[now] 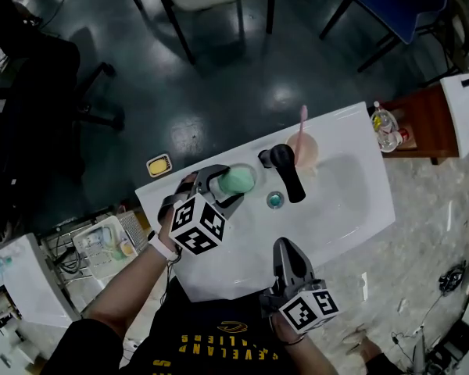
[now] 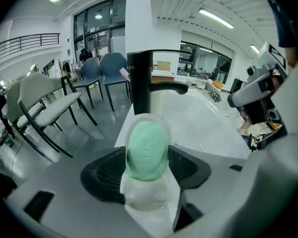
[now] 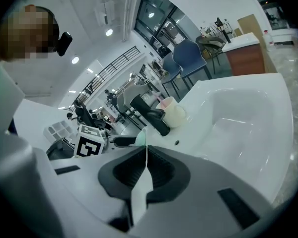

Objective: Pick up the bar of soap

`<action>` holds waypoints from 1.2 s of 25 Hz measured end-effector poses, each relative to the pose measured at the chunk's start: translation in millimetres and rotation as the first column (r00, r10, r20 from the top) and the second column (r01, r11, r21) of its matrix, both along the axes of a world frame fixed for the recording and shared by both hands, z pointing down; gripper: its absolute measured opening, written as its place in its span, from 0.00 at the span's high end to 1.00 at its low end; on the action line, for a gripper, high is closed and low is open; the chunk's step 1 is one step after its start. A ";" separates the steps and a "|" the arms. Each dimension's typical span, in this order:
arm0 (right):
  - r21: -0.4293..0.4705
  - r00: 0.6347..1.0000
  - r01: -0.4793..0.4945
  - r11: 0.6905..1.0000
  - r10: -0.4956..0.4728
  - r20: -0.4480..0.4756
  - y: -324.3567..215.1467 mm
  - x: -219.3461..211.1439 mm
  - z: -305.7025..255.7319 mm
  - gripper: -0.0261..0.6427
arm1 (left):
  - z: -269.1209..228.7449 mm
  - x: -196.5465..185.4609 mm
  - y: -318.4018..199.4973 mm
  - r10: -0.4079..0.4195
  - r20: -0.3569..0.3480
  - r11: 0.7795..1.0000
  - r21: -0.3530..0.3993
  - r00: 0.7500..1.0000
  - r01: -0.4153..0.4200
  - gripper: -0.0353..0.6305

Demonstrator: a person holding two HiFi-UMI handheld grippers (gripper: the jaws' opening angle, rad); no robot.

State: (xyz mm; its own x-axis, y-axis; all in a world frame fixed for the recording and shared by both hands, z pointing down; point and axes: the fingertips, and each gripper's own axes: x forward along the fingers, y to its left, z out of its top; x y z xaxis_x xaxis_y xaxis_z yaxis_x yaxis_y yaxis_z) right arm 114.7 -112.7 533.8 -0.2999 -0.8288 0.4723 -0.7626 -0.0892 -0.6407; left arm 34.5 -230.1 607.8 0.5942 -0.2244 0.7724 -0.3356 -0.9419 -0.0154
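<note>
1. A white sink (image 1: pixel 352 201) fills the middle of the head view, with a black faucet (image 1: pixel 288 170) on its far rim.
2. The green bar of soap (image 2: pixel 147 150) sits on the rim, just left of the faucet in the head view.
3. The left gripper (image 1: pixel 230 186) points down at the soap. Its jaws are spread apart, with the soap between them filling most of the gap.
4. The right gripper (image 1: pixel 286 250) hovers over the sink's near edge, well away from the soap. Its jaws are pressed together and hold nothing.
5. A pink cup (image 1: pixel 303 148) holding a toothbrush (image 1: pixel 302 123) stands just behind the faucet.
</note>
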 end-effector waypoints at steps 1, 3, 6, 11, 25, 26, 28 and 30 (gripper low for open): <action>-0.002 1.000 -0.004 1.000 0.004 0.004 -0.5 0.2 0.3 0.93 | 0.3 0.7 0.0 0.006 0.004 1.000 0.003 1.000 -0.006 0.55; -0.006 1.000 -0.008 1.000 0.008 0.006 -2.2 0.2 0.1 0.93 | 0.9 2.3 0.0 0.015 0.009 1.000 0.001 1.000 -0.015 0.55; -0.007 1.000 -0.009 1.000 0.010 0.012 -2.2 0.3 2.0 0.93 | 2.7 5.2 0.7 0.017 -0.004 0.999 -0.028 1.000 -0.017 0.55; -0.017 0.999 -0.021 1.000 0.022 0.026 -0.3 2.9 6.2 0.93 | -0.1 5.3 -3.2 0.021 -0.012 1.000 -0.020 1.000 -0.021 0.55; 0.023 0.999 -0.035 0.999 0.035 -0.001 -4.8 11.4 -9.2 0.93 | -0.8 6.2 -15.0 0.037 0.037 0.995 0.092 0.999 -0.040 0.55; 0.028 0.999 -0.039 0.999 0.039 -0.010 -4.8 14.0 -11.5 0.93 | -2.1 5.8 -15.4 0.030 0.024 0.995 0.090 0.999 -0.032 0.55; 0.032 0.998 -0.050 0.998 0.051 -0.029 -2.9 20.6 -15.7 0.93 | -7.2 4.9 -13.5 0.008 -0.015 0.997 0.080 1.000 -0.007 0.55; 0.038 0.997 -0.060 0.997 0.062 -0.051 -1.9 28.7 -20.6 0.93 | -15.9 4.0 -11.8 -0.014 -0.058 0.997 0.076 0.998 0.019 0.55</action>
